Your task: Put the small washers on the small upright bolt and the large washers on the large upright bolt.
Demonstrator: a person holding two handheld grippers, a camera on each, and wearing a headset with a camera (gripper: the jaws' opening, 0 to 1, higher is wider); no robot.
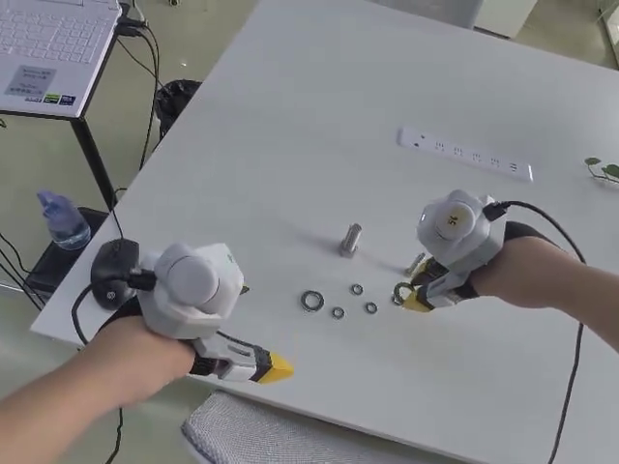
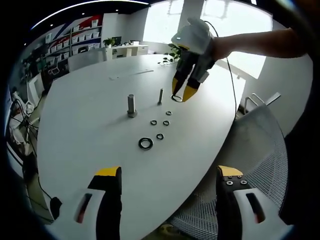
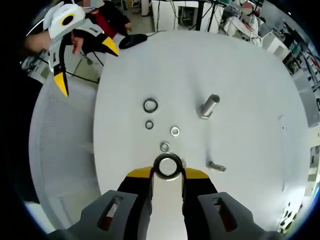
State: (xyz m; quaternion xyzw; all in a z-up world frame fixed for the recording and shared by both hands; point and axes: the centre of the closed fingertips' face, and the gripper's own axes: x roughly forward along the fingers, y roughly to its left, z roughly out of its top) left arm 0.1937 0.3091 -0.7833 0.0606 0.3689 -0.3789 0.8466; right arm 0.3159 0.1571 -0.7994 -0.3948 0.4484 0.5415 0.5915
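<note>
White tabletop (image 1: pixel 290 116) carried the large upright bolt (image 3: pixel 209 106), which stood ahead and to the right of the right gripper (image 3: pixel 168 173) pinching a large washer (image 3: pixel 168 155), far nearer it than the spread, empty left gripper (image 2: pixel 169 172).

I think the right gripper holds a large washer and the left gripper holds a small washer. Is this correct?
Not quite. The right gripper does hold a large washer, but the left gripper holds nothing. The left gripper view shows its fingers wide apart, with nothing between them but the table beyond.
</note>
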